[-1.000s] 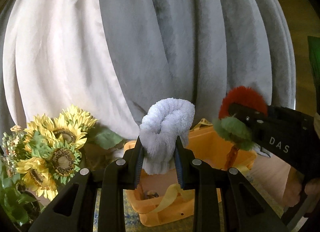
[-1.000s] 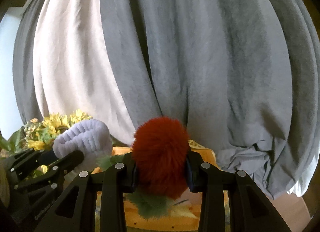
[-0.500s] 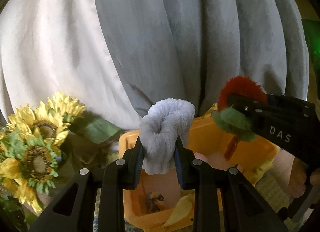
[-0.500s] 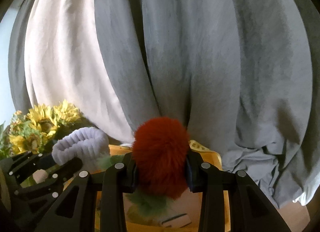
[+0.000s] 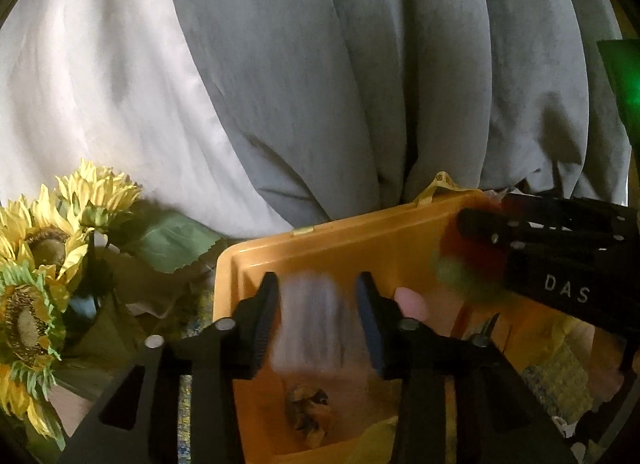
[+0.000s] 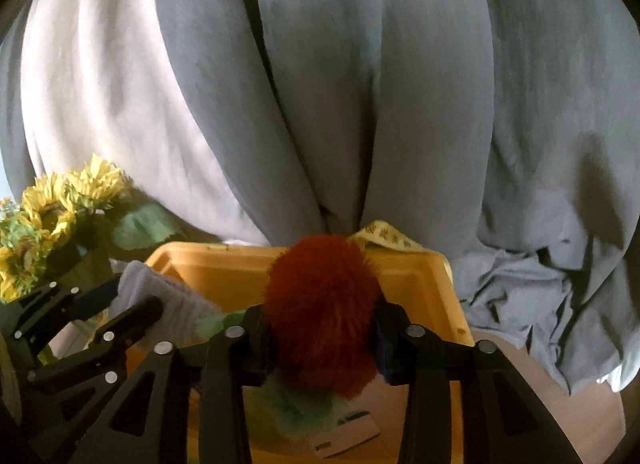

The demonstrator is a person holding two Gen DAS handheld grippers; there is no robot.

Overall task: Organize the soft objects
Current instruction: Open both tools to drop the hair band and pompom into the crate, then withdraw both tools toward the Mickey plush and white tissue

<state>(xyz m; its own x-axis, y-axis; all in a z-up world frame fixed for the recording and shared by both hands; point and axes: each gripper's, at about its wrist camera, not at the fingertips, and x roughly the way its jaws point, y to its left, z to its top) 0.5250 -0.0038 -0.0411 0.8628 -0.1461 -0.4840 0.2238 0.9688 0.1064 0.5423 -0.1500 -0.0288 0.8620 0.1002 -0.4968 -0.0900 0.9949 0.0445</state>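
Note:
My left gripper (image 5: 318,288) hangs over the orange bin (image 5: 320,248) with its jaws apart. The pale fluffy toy (image 5: 310,324) is a blur between them, dropping into the bin. In the right wrist view the left gripper (image 6: 132,300) shows with the pale toy (image 6: 160,296) at the bin's left edge. My right gripper (image 6: 324,320) is shut on a red fuzzy toy (image 6: 320,304) with green leaves, held over the orange bin (image 6: 420,276). It also shows in the left wrist view (image 5: 472,256), blurred, in the right gripper (image 5: 480,232).
Artificial sunflowers (image 5: 44,256) stand left of the bin, also seen in the right wrist view (image 6: 52,215). Grey and white curtains (image 5: 320,83) hang close behind. Small items lie on the bin floor (image 5: 308,412). A white card (image 6: 348,432) lies in the bin.
Both grippers tilted down over the bin. The left jaws opened and the pale toy slipped down from between them. The right gripper still holds the red toy, now lower.

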